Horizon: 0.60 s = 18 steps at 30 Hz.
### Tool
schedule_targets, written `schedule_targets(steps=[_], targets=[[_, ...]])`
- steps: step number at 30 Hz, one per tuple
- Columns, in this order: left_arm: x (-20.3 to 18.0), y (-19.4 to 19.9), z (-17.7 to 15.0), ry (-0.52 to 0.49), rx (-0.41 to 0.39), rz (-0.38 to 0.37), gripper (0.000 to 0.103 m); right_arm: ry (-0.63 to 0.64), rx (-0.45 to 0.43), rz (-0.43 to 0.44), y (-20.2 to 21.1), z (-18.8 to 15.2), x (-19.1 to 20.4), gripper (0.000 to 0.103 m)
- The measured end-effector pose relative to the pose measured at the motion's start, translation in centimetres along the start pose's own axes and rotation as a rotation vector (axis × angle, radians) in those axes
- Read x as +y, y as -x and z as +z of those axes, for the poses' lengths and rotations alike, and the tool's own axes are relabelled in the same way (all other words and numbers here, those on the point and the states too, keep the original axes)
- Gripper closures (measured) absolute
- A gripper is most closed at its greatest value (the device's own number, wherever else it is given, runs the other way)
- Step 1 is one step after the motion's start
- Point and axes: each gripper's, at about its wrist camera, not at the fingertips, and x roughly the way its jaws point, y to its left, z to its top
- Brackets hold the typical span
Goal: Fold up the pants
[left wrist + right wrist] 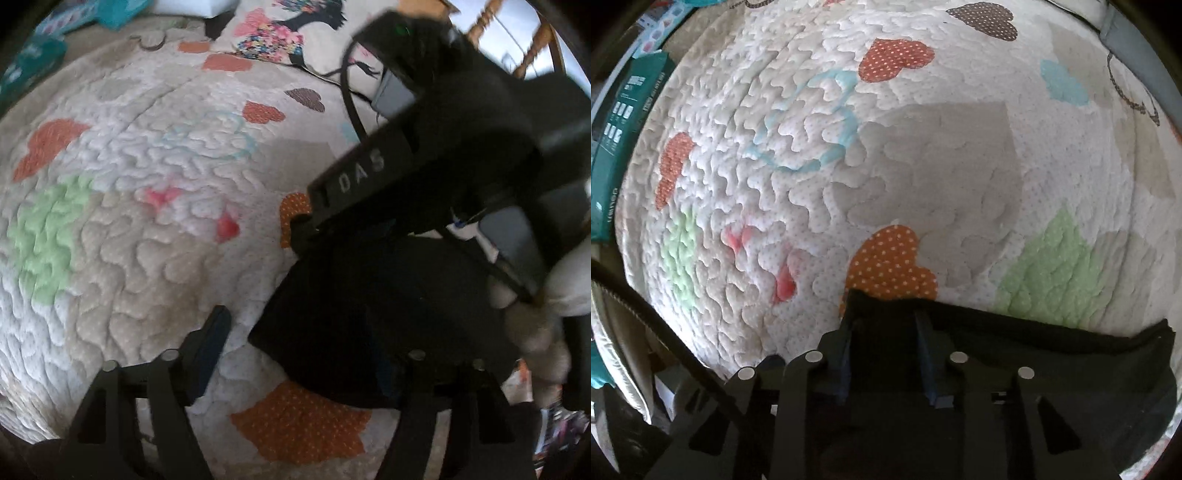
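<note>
On the quilted bed (923,155) the black pants (1052,350) lie bunched, their edge pinched by the right hand-held gripper (884,354) while the left hand-held gripper (314,354) spreads empty beside them, probably needing its own corner next.

black pants (1034,354) on heart-patterned quilt (923,166)

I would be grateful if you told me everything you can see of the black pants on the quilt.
The black pants are plain dark soft cloth, gathered into a thick folded bundle on the heart-patterned quilt, partly covering an orange dotted heart. One corner stands up between the fingers of the right gripper, which pinch it. In the left wrist view the bundle lies beside the open left gripper, one finger clear of it, the other lost against the cloth.
</note>
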Motion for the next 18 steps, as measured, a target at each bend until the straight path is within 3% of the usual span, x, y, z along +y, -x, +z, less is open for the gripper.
schedule_targets(steps=[1,2,3,4,7,12,18], targets=[[-0.7,-0.3,-0.2,-0.033,0.002,0.032,0.032,0.010,-0.006,-0.001,-0.1,-0.1,-0.4,0.072],[-1.1,-0.3,-0.4,-0.057,-0.001,0.051,0.041,0.021,-0.012,-0.007,-0.1,-0.2,-0.3,0.072],[-1.6,-0.2,-0.6,-0.080,-0.006,0.054,0.075,0.033,-0.020,-0.012,0.0,-0.4,-0.3,0.073],[-1.8,-0.1,-0.7,-0.088,0.003,0.006,0.086,0.045,-0.030,-0.010,0.2,-0.7,-0.3,0.074],[-2.4,0.2,-0.8,-0.099,-0.003,-0.004,0.087,0.045,-0.066,0.026,1.3,-2.3,-0.1,0.077],[-2.8,2.2,-0.4,-0.010,-0.020,-0.163,0.088,0.021,-0.152,0.126,4.6,-5.1,-2.1,0.078],[-8.2,2.6,-0.7,-0.078,-0.008,-0.210,0.088,-0.019,-0.236,0.160,7.6,-8.5,-5.9,0.078]])
